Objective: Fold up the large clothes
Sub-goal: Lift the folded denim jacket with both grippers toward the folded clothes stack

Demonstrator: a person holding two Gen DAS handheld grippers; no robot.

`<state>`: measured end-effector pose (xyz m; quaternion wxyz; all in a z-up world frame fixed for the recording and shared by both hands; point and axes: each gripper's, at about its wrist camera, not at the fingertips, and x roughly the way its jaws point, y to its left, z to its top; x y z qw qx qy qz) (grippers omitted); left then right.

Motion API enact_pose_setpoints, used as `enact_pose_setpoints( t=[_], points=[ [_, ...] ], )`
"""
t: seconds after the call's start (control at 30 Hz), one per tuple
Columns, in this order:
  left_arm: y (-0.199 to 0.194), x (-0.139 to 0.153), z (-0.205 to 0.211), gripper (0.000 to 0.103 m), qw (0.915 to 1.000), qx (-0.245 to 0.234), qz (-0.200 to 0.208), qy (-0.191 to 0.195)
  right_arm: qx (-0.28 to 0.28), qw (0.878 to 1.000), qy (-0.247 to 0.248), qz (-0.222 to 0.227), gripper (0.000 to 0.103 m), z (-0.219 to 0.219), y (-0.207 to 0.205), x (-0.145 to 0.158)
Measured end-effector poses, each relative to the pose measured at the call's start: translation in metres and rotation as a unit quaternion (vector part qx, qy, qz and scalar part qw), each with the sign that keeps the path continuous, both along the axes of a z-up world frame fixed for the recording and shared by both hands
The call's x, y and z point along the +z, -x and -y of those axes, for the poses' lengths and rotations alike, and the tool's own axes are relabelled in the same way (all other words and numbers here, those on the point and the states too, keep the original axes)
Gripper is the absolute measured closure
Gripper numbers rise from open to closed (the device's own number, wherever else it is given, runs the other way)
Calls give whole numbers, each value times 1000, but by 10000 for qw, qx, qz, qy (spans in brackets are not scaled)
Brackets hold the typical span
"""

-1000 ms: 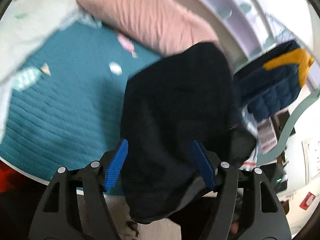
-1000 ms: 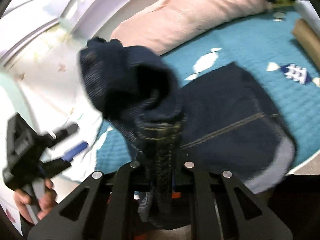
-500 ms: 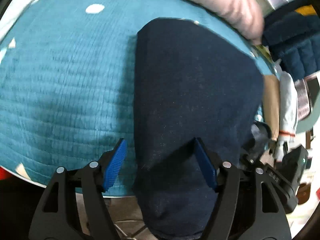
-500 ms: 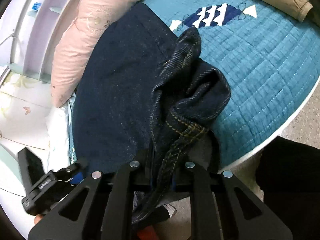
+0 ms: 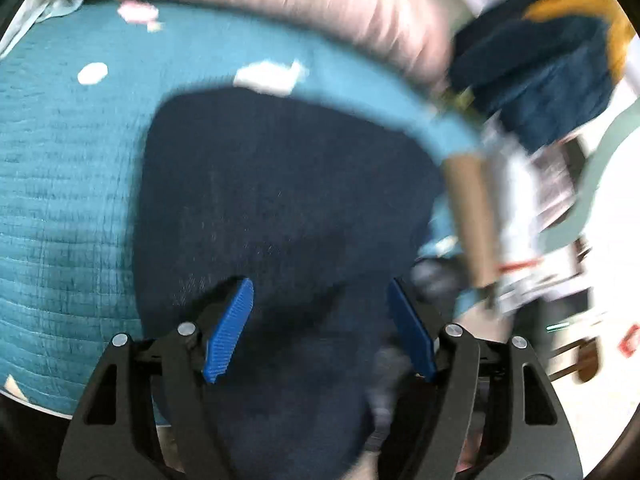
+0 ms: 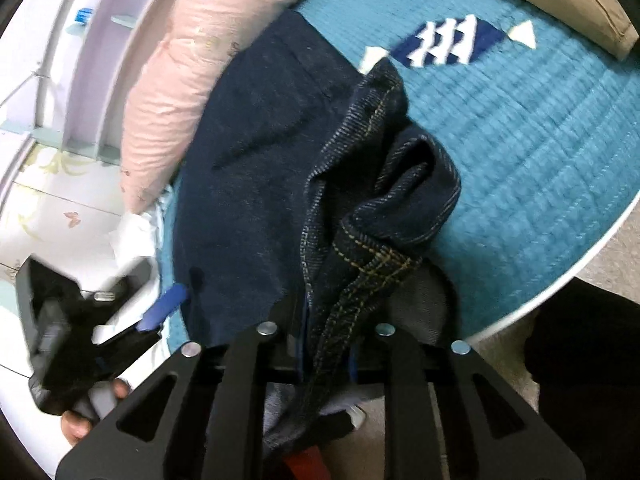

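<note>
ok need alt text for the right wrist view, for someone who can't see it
Dark blue jeans lie on a teal quilted bed cover, a bunched seam running between the fingers of the right gripper as its jaws open. A pink pillow lies behind the jeans, and the left gripper, open, is at lower left.

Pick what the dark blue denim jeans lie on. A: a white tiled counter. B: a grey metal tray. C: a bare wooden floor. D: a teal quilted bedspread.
D: the dark blue denim jeans are spread over the teal quilted bedspread, beside a pink pillow.
</note>
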<state>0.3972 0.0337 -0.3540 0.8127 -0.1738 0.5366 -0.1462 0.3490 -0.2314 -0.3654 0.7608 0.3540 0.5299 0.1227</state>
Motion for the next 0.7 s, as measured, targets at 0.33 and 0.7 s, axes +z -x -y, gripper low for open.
enact_pose_setpoints(
  t=[0.33,0.7],
  points=[
    [-11,-11,-13,32,9997,10,-169,161,119,9960,667,590,67,40,39,58],
    [-60,56,-4,32,9961,-437,619,444,1220,9853,1011,637,89,-42,-26,29]
  ],
)
